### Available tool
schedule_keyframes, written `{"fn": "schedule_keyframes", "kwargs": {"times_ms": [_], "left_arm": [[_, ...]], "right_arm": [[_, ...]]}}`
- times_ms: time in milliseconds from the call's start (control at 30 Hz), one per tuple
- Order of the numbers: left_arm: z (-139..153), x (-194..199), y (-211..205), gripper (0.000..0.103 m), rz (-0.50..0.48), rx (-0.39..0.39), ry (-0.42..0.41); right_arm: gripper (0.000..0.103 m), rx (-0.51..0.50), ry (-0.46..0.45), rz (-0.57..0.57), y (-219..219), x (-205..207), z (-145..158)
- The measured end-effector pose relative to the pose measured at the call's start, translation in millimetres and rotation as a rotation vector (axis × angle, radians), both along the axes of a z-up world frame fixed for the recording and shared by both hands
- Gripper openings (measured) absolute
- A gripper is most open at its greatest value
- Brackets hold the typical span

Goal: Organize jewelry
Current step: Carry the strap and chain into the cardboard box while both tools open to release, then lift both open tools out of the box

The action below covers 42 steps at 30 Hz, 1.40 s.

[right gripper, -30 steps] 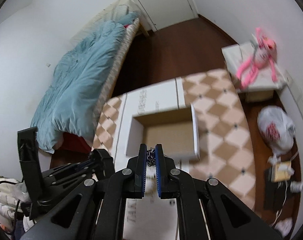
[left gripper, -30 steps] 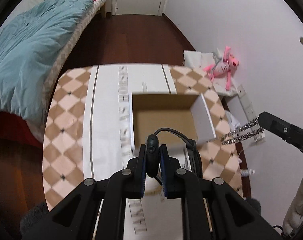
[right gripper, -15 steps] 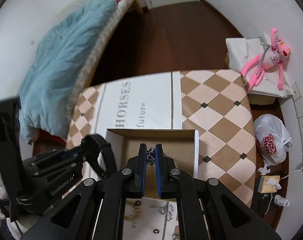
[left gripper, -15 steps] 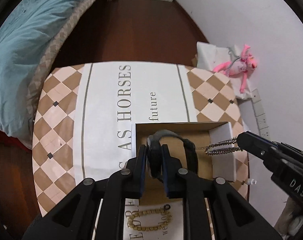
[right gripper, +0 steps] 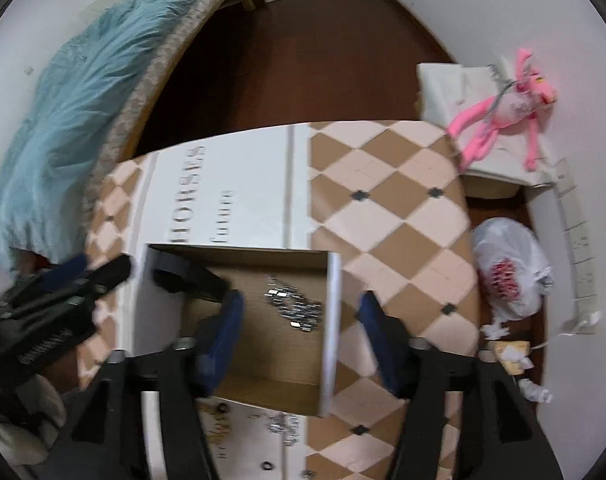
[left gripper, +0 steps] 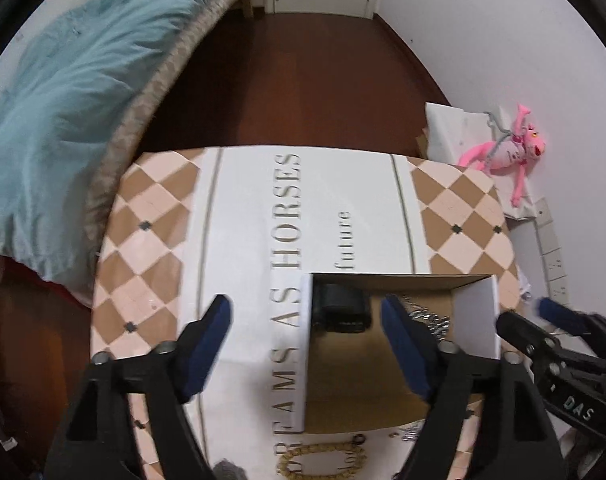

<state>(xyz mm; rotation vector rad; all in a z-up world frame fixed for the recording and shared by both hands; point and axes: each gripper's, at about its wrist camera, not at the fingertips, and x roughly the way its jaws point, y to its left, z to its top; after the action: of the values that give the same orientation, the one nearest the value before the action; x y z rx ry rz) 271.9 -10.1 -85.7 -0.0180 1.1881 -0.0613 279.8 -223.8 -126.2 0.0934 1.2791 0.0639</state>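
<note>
Since the silver chain [right gripper: 295,308] lay heaped on the box [right gripper: 331,320] floor just ahead of the right claw [right gripper: 301,330], between its spread, empty fingers, the sound move was judged a straight lift clear of the wall. Bunched, the chain showed no clear long axis. Just ahead of the left claw [left gripper: 307,344], likewise spread and empty, a black band [left gripper: 341,310] lay in the box's far corner. Nearer the claws, a bead bracelet [left gripper: 323,458] waited on the table [left gripper: 151,248].
</note>
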Motion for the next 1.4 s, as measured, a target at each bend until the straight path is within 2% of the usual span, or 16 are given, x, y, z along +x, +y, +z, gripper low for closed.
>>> {"fn": "schedule_keyframes", "kwargs": {"times_ms": [33, 200, 467, 567, 733, 1067, 1167, 1300, 1400], "left_arm": [[0.1, -2.1, 0.5, 0.097, 0.003, 0.012, -0.010], [-7.0, -23.0, 7.9, 0.098, 0.022, 0.082, -0.045], [-12.1, -51.2, 10.6, 0.098, 0.034, 0.097, -0.046], [-7.1, -59.3, 10.5, 0.098, 0.036, 0.089, -0.053], [12.3, -77.0, 10.4, 0.098, 0.030, 0.088, -0.099], [72.7, -121.7, 11.2, 0.098, 0.028, 0.051, -0.212], [87.4, -135.0, 11.3, 0.098, 0.035, 0.064, -0.234], [93.4, -150.3, 13.3, 0.098, 0.055, 0.124, -0.263], [76.6, -161.2, 18.6, 0.098, 0.060, 0.168, -0.261]], "right_arm": [[0.096, -0.023, -0.001, -0.005, 0.3, -4.4, -2.0], [0.097, -0.115, 0.004, -0.018, 1.2, -24.5, -17.5], [0.097, -0.155, -0.007, -0.041, 2.9, -48.7, -19.7], [0.097, -0.154, -0.012, -0.053, 4.0, -57.8, -10.1], [0.097, -0.172, -0.078, -0.058, 8.7, -76.6, 17.5], [0.097, -0.146, -0.232, -0.085, 11.4, -126.8, 88.6], [0.097, -0.124, -0.259, -0.095, 11.0, -141.1, 102.5], [0.097, -0.087, -0.256, -0.111, 9.3, -157.5, 102.3], [0.097, -0.080, -0.209, -0.125, 7.3, -167.3, 82.0]]}}
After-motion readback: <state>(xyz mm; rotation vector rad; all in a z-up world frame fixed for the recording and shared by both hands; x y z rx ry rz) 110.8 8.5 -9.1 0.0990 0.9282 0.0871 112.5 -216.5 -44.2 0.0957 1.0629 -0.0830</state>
